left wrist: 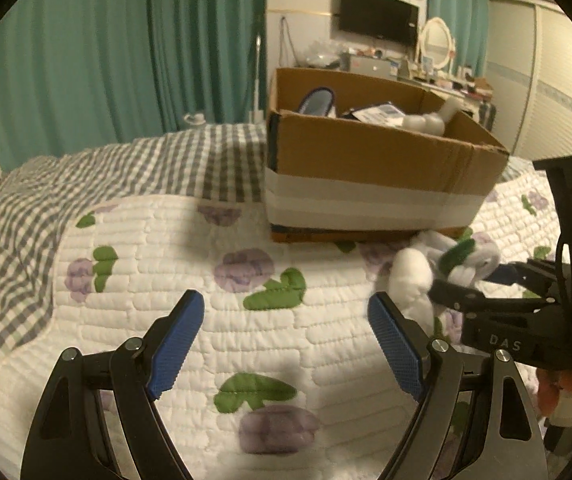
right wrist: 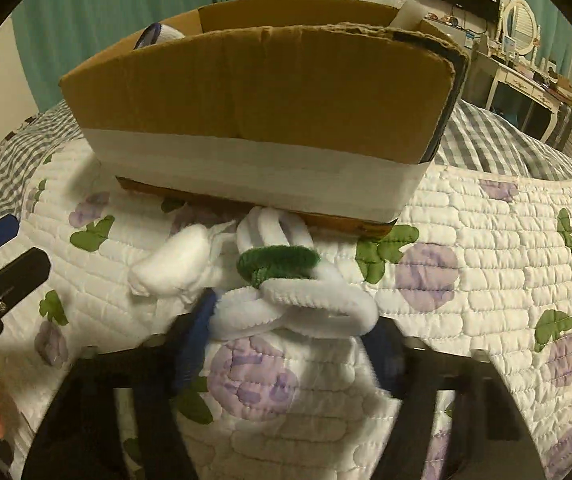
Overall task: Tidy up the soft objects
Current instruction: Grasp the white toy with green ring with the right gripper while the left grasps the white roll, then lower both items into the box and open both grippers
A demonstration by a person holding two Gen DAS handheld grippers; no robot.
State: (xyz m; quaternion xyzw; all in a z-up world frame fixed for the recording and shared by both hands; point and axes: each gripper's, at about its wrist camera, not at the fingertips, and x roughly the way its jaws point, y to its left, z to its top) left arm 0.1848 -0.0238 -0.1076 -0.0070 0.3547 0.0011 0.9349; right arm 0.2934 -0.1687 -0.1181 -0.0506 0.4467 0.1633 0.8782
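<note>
A white plush toy with a green loop [right wrist: 282, 280] lies on the quilt just in front of the cardboard box [right wrist: 262, 92]. My right gripper [right wrist: 293, 320] is closed around the toy's white looped part; its blue pads press both sides. In the left wrist view the toy [left wrist: 417, 276] and right gripper [left wrist: 481, 280] sit at the right, below the box [left wrist: 365, 160]. My left gripper [left wrist: 286, 320] is open and empty over the quilt, left of the toy. The box holds a white plush [left wrist: 429, 120] and other items.
The bed has a white quilt with purple flowers [left wrist: 206, 280] and a grey checked blanket [left wrist: 86, 176] behind it. Teal curtains [left wrist: 106, 60], a wall TV [left wrist: 377, 16] and a cluttered dresser with mirror [left wrist: 437, 52] stand beyond the bed.
</note>
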